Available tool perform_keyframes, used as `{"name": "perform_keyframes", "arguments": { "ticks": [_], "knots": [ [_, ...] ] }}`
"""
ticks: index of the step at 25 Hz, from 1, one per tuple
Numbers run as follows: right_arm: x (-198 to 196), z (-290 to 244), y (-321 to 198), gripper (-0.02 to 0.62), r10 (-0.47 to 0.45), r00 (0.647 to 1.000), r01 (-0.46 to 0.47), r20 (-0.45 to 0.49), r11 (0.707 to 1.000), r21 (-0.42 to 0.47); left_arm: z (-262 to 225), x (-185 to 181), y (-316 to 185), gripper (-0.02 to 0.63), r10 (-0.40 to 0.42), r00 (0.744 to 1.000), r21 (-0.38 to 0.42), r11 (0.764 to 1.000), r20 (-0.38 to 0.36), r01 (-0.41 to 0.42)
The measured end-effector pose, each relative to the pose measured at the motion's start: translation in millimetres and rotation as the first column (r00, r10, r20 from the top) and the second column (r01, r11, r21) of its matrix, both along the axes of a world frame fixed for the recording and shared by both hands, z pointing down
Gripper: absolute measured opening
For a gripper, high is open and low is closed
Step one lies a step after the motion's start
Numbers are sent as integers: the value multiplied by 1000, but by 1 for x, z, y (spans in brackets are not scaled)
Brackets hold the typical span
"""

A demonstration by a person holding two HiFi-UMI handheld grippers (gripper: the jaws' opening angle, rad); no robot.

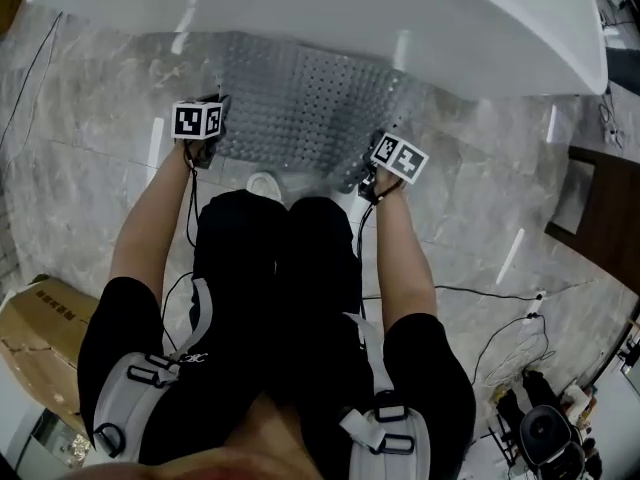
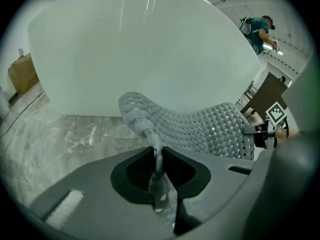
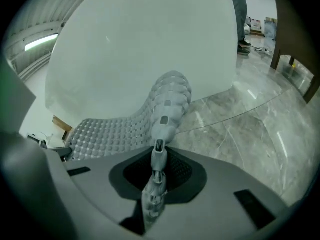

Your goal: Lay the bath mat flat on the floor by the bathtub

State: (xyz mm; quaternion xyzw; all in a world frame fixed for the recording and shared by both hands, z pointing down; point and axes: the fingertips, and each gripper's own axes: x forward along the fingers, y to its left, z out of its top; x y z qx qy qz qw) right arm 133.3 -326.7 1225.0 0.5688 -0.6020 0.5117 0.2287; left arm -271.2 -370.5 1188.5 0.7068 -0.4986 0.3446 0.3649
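A grey bath mat (image 1: 300, 108) with raised studs and holes hangs low between my two grippers, just in front of the white bathtub (image 1: 330, 18). My left gripper (image 1: 203, 138) is shut on the mat's near left corner; in the left gripper view the mat (image 2: 200, 124) runs from the jaws away to the right. My right gripper (image 1: 375, 180) is shut on the near right corner, and in the right gripper view the mat (image 3: 125, 129) curves off to the left. The mat's far edge is at the tub's foot; whether it touches the floor I cannot tell.
Grey marble floor (image 1: 90, 158) runs along the tub. A cardboard box (image 1: 40, 338) sits at the left. A dark wooden cabinet (image 1: 600, 218) stands at the right, with cables (image 1: 500, 298) and gear on the floor near it. A person (image 2: 257, 29) stands far off.
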Motion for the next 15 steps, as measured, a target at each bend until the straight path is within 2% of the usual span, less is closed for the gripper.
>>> {"name": "perform_keyframes", "arguments": {
  "ticks": [5, 9, 15],
  "knots": [
    [0, 58, 0, 43, -1, 1000, 0, -8, 999, -48, 70, -10, 7, 57, -16, 1000, -60, 998, 11, 16],
    [12, 86, -5, 51, -12, 998, 8, -55, 997, -76, 108, -27, 7, 62, -49, 998, -96, 994, 47, 53],
    [50, 117, -7, 117, -4, 988, -14, -153, 993, -119, 138, -41, 3, 84, -64, 996, -123, 990, 69, 72]
  ]
}}
